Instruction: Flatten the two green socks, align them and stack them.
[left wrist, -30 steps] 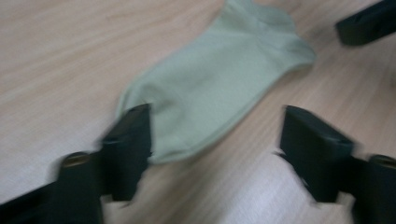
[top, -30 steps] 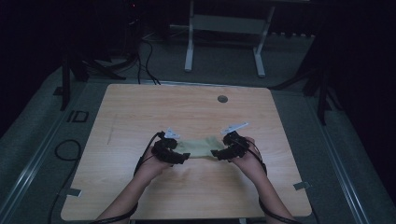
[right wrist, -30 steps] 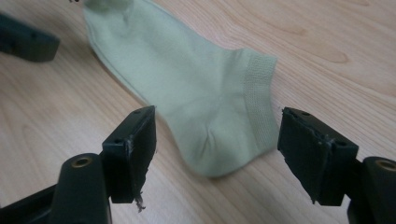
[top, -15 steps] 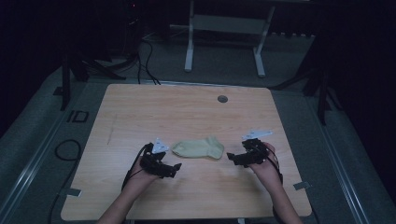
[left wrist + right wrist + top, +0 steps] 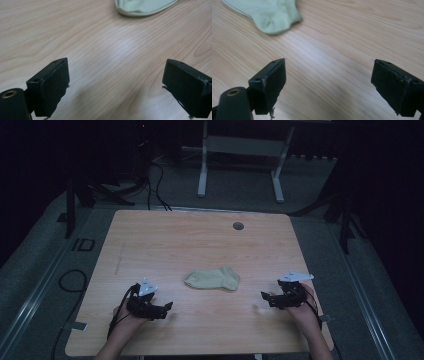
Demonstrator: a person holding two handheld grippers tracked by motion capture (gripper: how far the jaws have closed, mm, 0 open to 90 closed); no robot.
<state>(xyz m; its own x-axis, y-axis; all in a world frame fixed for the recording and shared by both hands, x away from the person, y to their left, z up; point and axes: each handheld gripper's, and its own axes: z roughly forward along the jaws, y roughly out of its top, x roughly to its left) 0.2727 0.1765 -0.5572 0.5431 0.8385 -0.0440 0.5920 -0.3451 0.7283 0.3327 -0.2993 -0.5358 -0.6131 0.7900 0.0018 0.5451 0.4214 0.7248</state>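
Observation:
A pale yellow-green sock (image 5: 212,279) lies flat near the middle of the wooden table (image 5: 200,245). My left gripper (image 5: 167,308) rests low at the front left, jaws wide open, nothing between them. In the left gripper view the sock (image 5: 145,6) sits beyond the jaws at the top edge. My right gripper (image 5: 265,298) is at the front right, also open and empty. In the right gripper view the sock (image 5: 268,15) lies at the upper left, apart from the fingers (image 5: 270,83).
A small round grey grommet (image 5: 238,226) sits in the table near its far edge. Beyond the table stands a white metal frame (image 5: 240,155), with cables on the dark floor at the left. Bare wood surrounds the sock.
Both grippers let go of the sock and drew apart and back toward the table's front corners. The sock now lies alone in the middle.

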